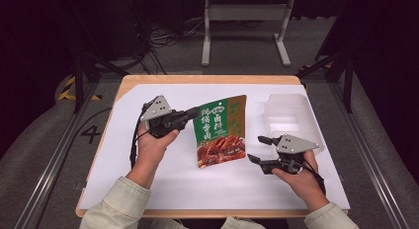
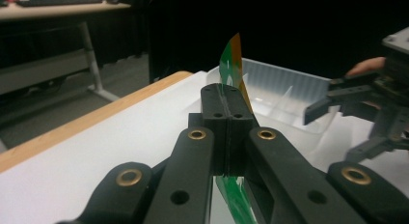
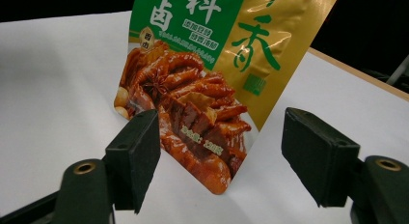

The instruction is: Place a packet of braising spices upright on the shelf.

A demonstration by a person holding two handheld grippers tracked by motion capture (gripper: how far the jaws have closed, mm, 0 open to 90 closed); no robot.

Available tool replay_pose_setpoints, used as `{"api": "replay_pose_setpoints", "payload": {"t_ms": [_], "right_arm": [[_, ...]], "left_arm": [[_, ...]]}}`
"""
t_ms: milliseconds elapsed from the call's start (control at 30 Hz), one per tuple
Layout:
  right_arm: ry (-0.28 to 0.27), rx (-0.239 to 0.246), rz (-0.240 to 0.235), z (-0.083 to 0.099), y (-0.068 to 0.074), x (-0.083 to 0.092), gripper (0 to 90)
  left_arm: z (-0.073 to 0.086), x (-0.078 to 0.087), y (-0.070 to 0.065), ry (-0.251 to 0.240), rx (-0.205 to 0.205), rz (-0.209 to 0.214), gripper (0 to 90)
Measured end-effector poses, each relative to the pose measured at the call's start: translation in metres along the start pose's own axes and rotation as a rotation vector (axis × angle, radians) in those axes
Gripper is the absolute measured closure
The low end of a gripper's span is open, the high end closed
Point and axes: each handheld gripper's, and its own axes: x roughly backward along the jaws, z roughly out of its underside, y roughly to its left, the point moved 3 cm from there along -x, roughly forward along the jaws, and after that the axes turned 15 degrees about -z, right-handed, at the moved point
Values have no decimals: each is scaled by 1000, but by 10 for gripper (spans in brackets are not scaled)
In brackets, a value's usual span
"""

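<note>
The left gripper (image 1: pixel 190 113) is clenched on the left edge of the sauce packet (image 1: pixel 221 130); in the left gripper view the two jaws are pressed flat together with the thin green and orange film (image 2: pixel 231 64) pinched between them and projecting above and below. The packet is thereby held raised and tilted over the white sheet (image 1: pixel 148 179), near the middle of the table (image 1: pixel 207 80), with its printed face turned toward the person.

The right gripper (image 1: pixel 257 149) is released, its jaws spread wide. It is positioned just beside the lower right corner of the packet, apart from it. In the right gripper view the packet (image 3: pixel 202 89) is seen between and beyond the two open jaws, with neither jaw in contact with it.

A clear plastic tray (image 1: pixel 291 118) with inner compartments is set on the sheet to the right of the packet, behind the right gripper. In the left gripper view the tray (image 2: pixel 279 89) is seen directly behind the packet's edge, and the other gripper (image 2: pixel 337 96) is seen to the right of it.

The packet is printed with a green upper panel carrying large white Chinese characters, a gold right-hand strip carrying a large green character, and a photograph of braised meat in red-brown sauce on the lower half. The smaller lines of text cannot be read.
</note>
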Motion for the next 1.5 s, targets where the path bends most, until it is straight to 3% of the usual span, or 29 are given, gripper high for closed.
{"api": "replay_pose_setpoints", "payload": {"t_ms": [367,600,733,1133,1367,1500], "right_arm": [[-22,-38,-39,-19,-18,7,213],[-49,-42,-71,-24,-25,3,213],[-67,-45,-115,-27,-27,-4,213],[-94,-48,-179,-31,-35,-36,213],[-143,-25,-268,-32,-30,-47,235],[-152,-2,-284,-34,-24,-52,258]], "left_arm": [[-17,8,-18,-39,-63,36,900],[-28,14,-26,-59,-87,55,900],[-33,17,-30,-70,-95,69,900],[-44,24,-42,-94,-105,115,900],[-51,28,-50,-104,-114,145,900],[-54,29,-54,-115,-113,154,900]]}}
